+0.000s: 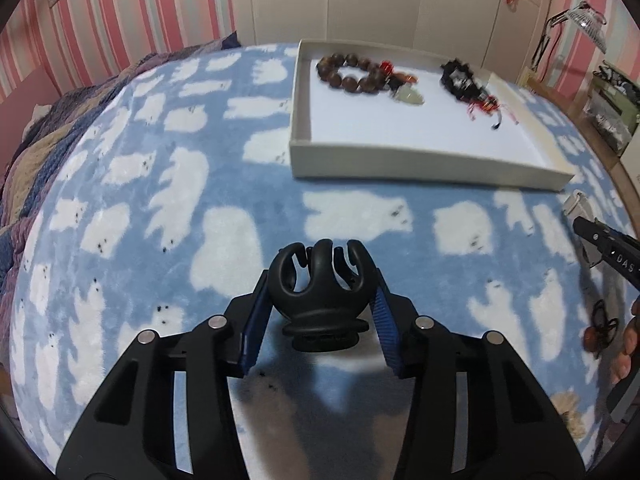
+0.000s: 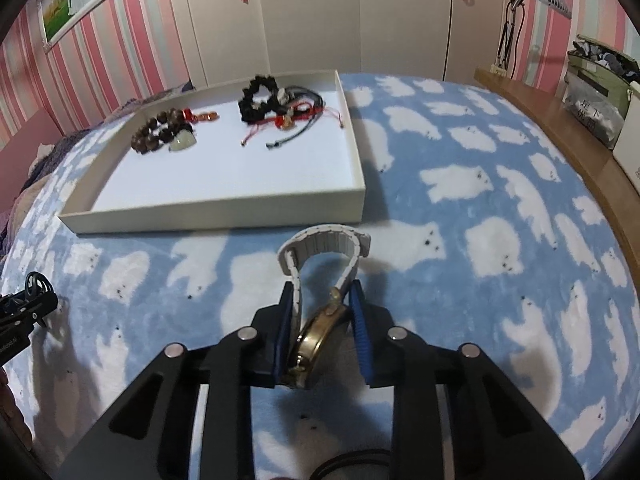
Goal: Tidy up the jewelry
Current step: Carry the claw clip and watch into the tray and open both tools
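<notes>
My left gripper (image 1: 320, 300) is shut on a black claw hair clip (image 1: 320, 280) and holds it above the blue blanket, short of the white tray (image 1: 400, 162). My right gripper (image 2: 322, 300) is shut on a gold watch with a white strap (image 2: 316, 272), just in front of the tray (image 2: 224, 210). In the tray lie a brown bead bracelet (image 2: 154, 130) with a pale pendant, a black scrunchie-like bracelet (image 2: 258, 98) and red and black cords (image 2: 298, 118). The right gripper's tip (image 1: 600, 240) shows at the left wrist view's right edge.
The blue blanket with white bears (image 2: 480, 184) covers the bed. A wooden ledge (image 2: 560, 120) with bags runs along the right. A small dark ring item (image 1: 600, 320) lies on the blanket at the right. A quilt (image 1: 40, 152) lies to the left.
</notes>
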Action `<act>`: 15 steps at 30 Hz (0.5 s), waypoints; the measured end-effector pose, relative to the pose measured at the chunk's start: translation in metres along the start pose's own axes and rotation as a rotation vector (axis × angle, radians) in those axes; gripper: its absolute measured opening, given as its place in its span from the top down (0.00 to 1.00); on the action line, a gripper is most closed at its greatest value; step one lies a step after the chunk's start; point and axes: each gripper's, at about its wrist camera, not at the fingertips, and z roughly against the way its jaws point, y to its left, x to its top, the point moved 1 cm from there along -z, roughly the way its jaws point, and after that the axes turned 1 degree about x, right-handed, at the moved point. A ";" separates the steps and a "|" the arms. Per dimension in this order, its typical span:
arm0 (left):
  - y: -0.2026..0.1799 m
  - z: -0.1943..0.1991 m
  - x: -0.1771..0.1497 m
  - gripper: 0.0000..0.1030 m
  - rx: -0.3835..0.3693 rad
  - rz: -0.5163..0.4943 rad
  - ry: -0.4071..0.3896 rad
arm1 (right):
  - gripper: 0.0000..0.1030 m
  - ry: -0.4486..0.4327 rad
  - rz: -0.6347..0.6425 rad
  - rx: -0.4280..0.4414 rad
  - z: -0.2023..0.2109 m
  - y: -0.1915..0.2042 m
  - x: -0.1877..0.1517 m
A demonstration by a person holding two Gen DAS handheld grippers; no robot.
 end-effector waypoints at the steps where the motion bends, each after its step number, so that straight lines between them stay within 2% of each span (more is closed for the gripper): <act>1: -0.001 0.005 0.003 0.54 -0.005 -0.002 -0.011 | 0.73 -0.012 -0.001 0.004 0.006 0.000 0.002; 5: -0.012 0.028 0.023 0.54 -0.023 -0.032 -0.071 | 0.73 -0.063 0.004 0.011 0.030 0.003 0.019; 9: -0.023 0.035 0.060 0.54 -0.057 -0.046 -0.097 | 0.73 -0.075 0.023 0.026 0.034 0.012 0.047; 12: -0.028 0.025 0.089 0.54 -0.045 -0.052 -0.108 | 0.73 -0.070 0.032 0.031 0.021 0.020 0.073; 15: -0.031 -0.004 0.121 0.54 -0.066 -0.042 -0.068 | 0.73 -0.028 0.020 0.032 -0.012 0.024 0.103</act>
